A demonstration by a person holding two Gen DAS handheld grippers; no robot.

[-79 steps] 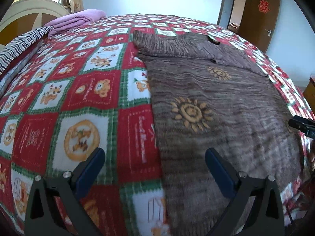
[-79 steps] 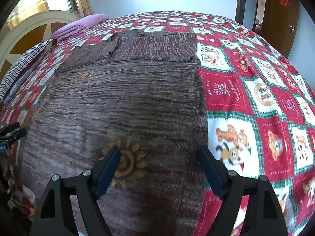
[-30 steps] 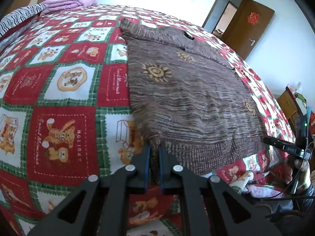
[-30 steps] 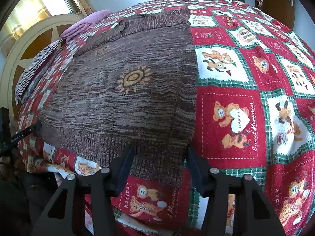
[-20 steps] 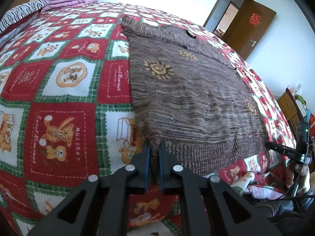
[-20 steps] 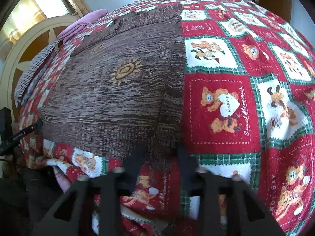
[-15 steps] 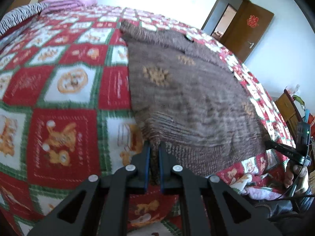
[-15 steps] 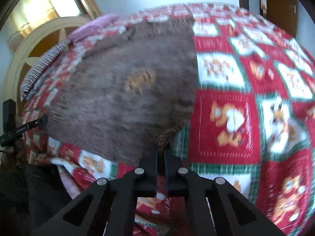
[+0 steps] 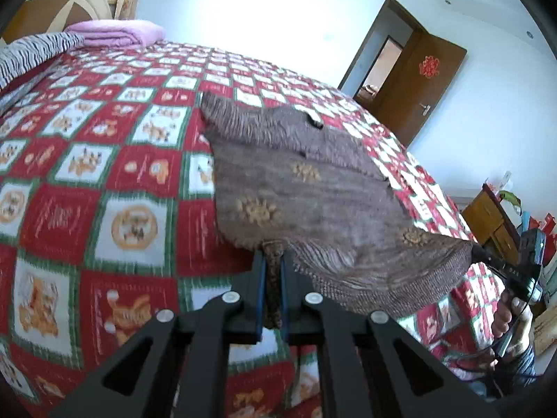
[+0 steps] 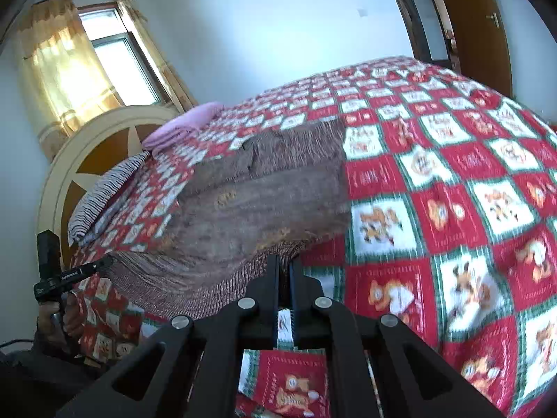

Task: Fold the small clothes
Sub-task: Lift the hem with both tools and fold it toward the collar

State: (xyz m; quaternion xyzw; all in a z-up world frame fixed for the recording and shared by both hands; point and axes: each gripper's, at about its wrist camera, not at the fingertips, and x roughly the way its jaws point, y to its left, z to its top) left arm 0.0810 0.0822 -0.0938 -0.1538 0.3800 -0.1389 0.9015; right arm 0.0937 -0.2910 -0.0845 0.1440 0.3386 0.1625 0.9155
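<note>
- While the sweater [image 9: 313, 188] lay along the bed's [image 9: 104, 160] near edge, its hem hung lifted.
- The left tongs [image 9: 273, 264] pinched one hem corner.
- The right tongs [image 10: 284, 264] pinched the other.

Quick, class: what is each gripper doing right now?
Left gripper: shut on the brown sweater, at its hem corner.
Right gripper: shut on the sweater's other hem corner.

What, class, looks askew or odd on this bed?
Only the sweater's hem: both tongs, left and right, pinch its corners, so it hangs off the quilt and sags between them. That fits folding; nothing looks damaged.
</note>
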